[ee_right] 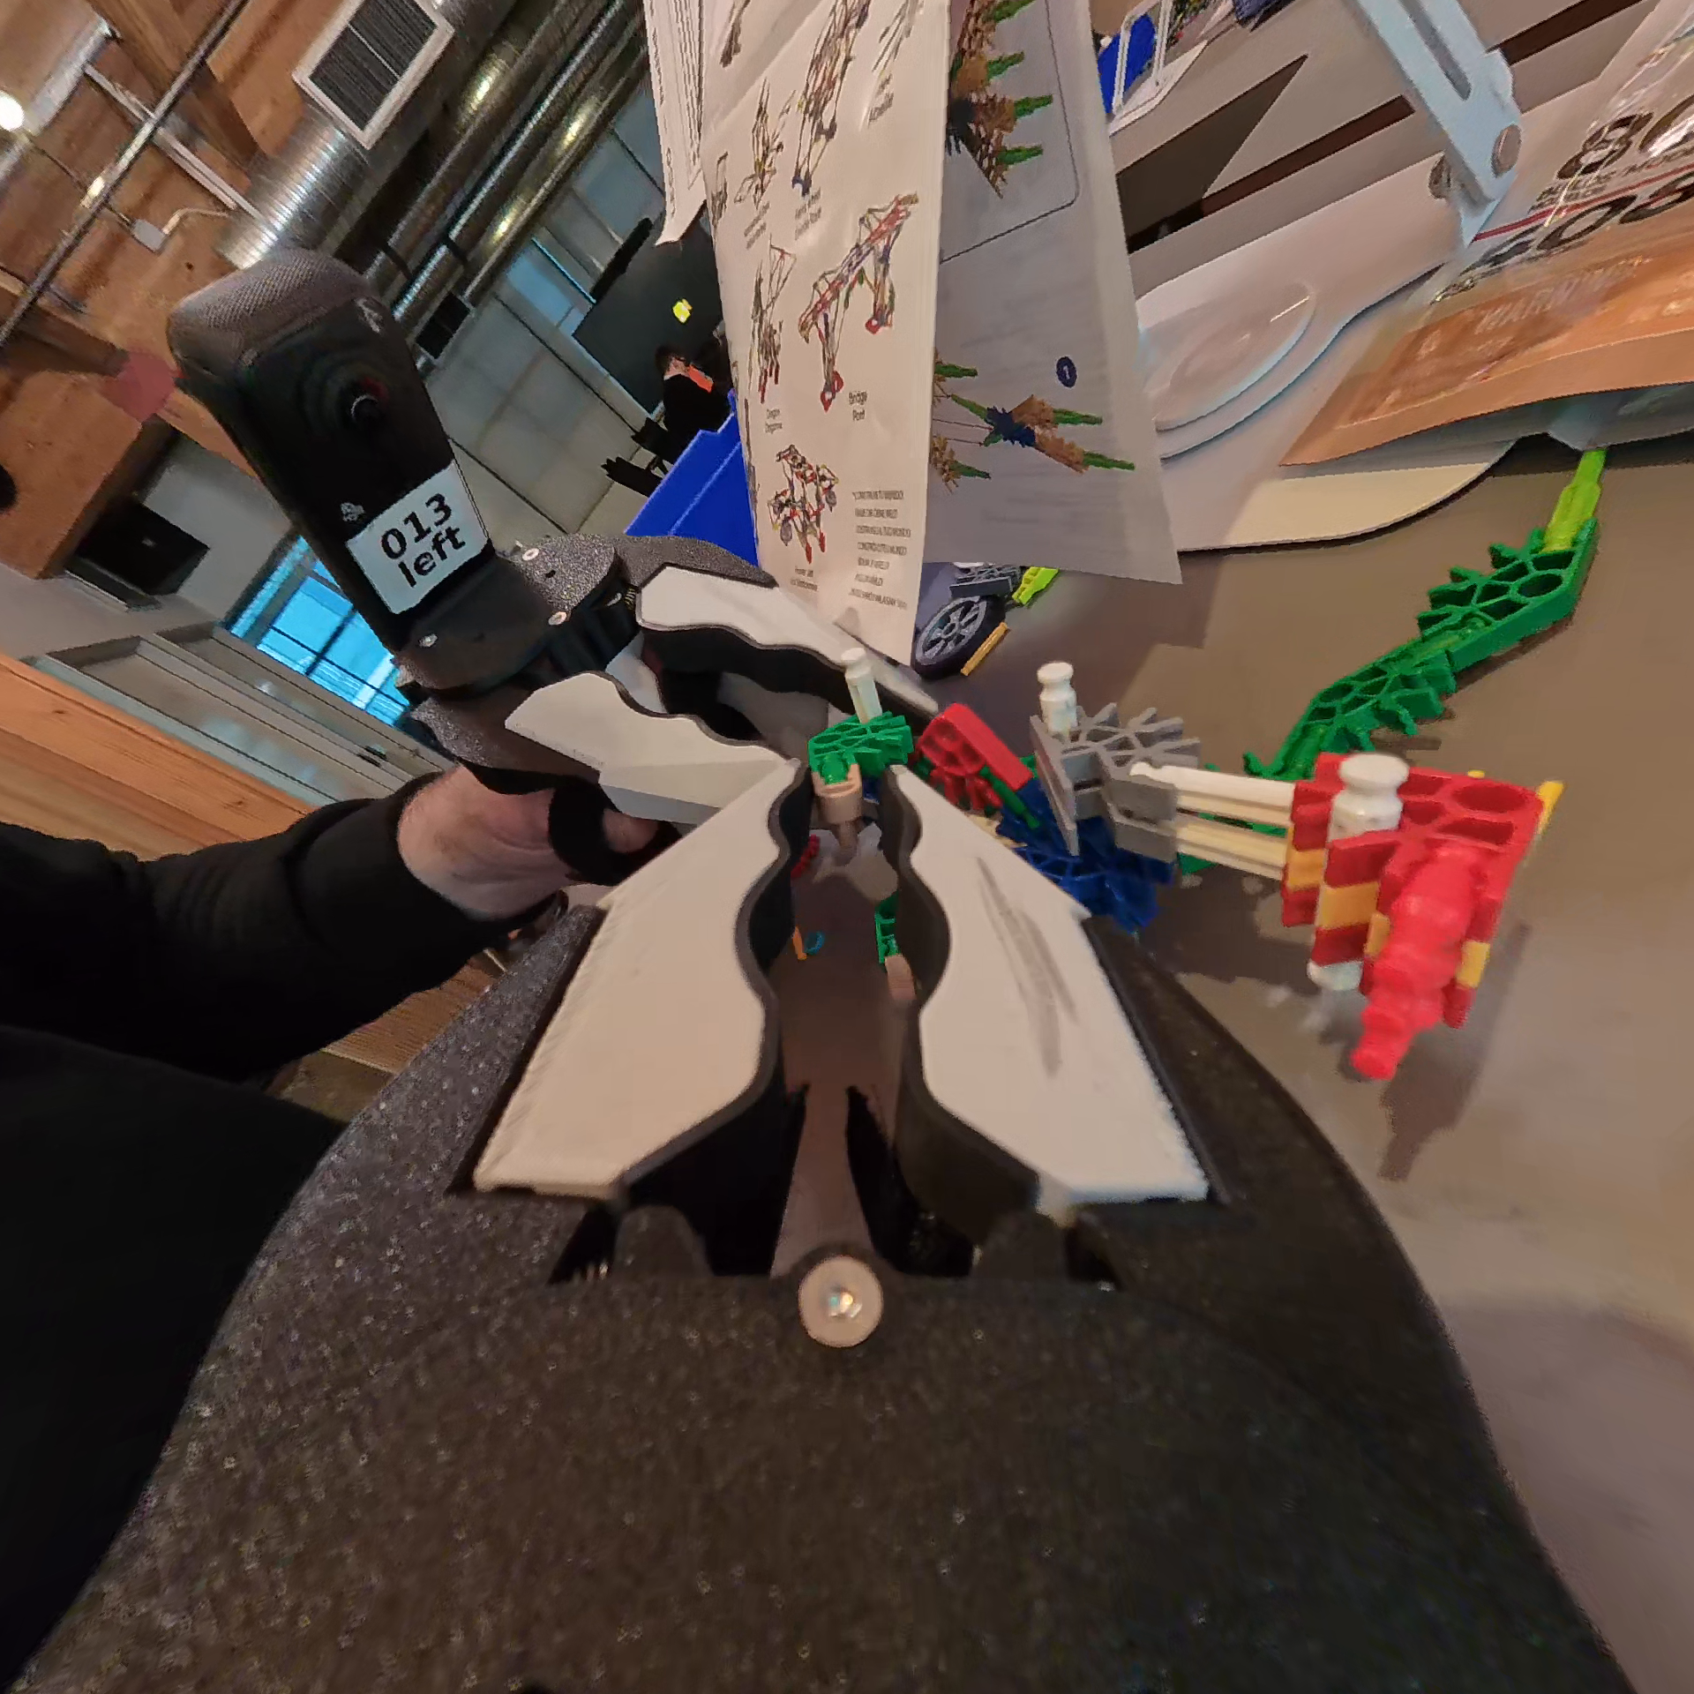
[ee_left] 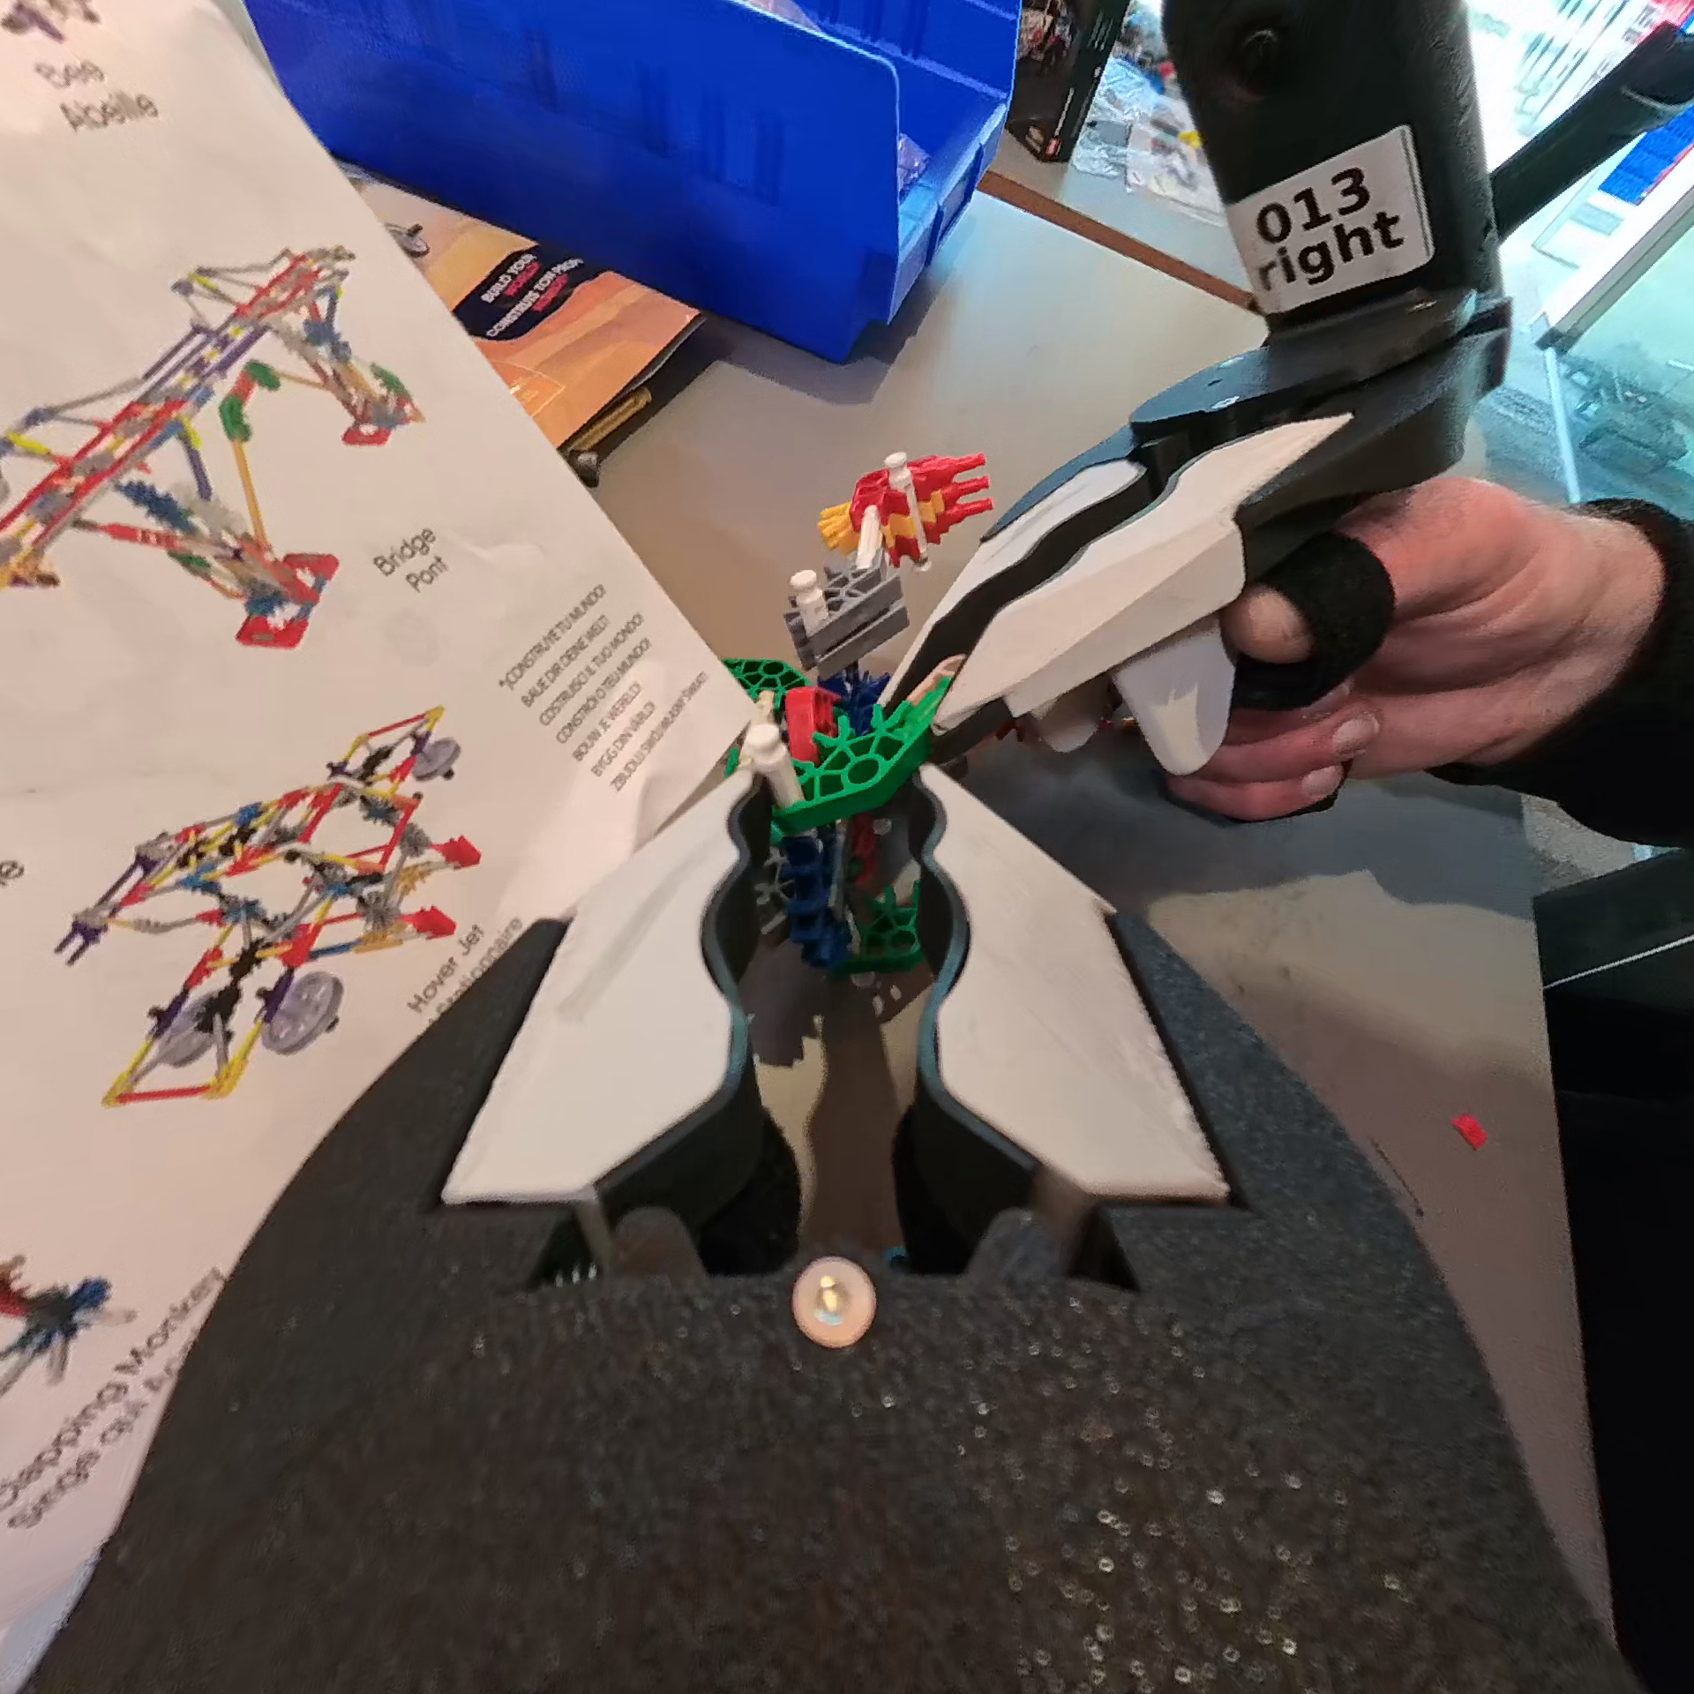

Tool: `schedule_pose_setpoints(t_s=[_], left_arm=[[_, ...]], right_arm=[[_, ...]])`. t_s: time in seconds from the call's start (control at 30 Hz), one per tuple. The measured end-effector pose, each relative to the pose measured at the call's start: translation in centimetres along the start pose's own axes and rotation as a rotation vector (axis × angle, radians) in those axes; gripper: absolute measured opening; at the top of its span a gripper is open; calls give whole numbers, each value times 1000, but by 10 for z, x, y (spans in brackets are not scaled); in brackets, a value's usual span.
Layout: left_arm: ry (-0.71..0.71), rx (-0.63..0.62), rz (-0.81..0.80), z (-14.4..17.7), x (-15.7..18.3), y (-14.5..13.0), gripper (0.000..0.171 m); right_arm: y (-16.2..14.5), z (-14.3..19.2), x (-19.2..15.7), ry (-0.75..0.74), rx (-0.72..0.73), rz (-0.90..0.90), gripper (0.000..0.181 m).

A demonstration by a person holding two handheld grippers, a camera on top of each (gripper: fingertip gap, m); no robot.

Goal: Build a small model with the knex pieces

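The toy model (ee_right: 1082, 807) is glossy moulded plastic; the instruction sheet (ee_left: 275, 550) at left is matt paper; the tabletop (ee_right: 1512, 1237) looks smooth, perhaps laminate.

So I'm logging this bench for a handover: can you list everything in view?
toy model: one, multicoloured rods and connectors, on table between both grippers
tan connector: one, between right gripper's jaws
green strip: one, on table beyond model
instruction sheet: one, white, left of model
blue bin: one, behind sheet
table: one, grey
left gripper: shut on toy model
right gripper: shut on tan connector
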State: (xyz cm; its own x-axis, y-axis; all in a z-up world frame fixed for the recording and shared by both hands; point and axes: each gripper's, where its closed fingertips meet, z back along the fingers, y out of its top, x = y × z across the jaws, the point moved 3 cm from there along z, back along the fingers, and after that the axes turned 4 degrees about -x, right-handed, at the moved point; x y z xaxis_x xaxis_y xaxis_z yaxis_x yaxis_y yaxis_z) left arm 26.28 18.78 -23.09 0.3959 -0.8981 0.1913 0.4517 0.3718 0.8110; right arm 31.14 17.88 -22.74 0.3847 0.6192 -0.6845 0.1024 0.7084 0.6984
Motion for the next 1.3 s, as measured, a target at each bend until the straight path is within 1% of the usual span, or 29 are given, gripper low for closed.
schedule_pose_setpoints(t_s=[0.07,0.27,0.43,0.73,1.2,1.23,1.27,1.3], left_arm=[[9,-3,6,0,-1,-2,25],[23,-9,22,1,-3,-10,24],[30,17,41,0,-6,-12,23],[83,-7,-22,-2,-12,-15,21],[106,-49,-61,-9,-20,-23,17],[80,-56,-79,-11,-16,-24,13],[-72,-21,-99,-16,11,-19,0],[-115,-52,-209,-28,39,-21,0]], right_arm=[[0,-2,0,-17,-5,15,13],[-2,-7,0,-96,-86,93,14],[-2,-10,0,-135,-128,114,13],[0,-14,3,-217,-181,174,13],[4,-20,6,-346,-294,306,13],[7,-20,4,-349,-285,318,13],[9,-24,1,-349,-289,329,11],[1,-31,4,-379,-353,366,0]])
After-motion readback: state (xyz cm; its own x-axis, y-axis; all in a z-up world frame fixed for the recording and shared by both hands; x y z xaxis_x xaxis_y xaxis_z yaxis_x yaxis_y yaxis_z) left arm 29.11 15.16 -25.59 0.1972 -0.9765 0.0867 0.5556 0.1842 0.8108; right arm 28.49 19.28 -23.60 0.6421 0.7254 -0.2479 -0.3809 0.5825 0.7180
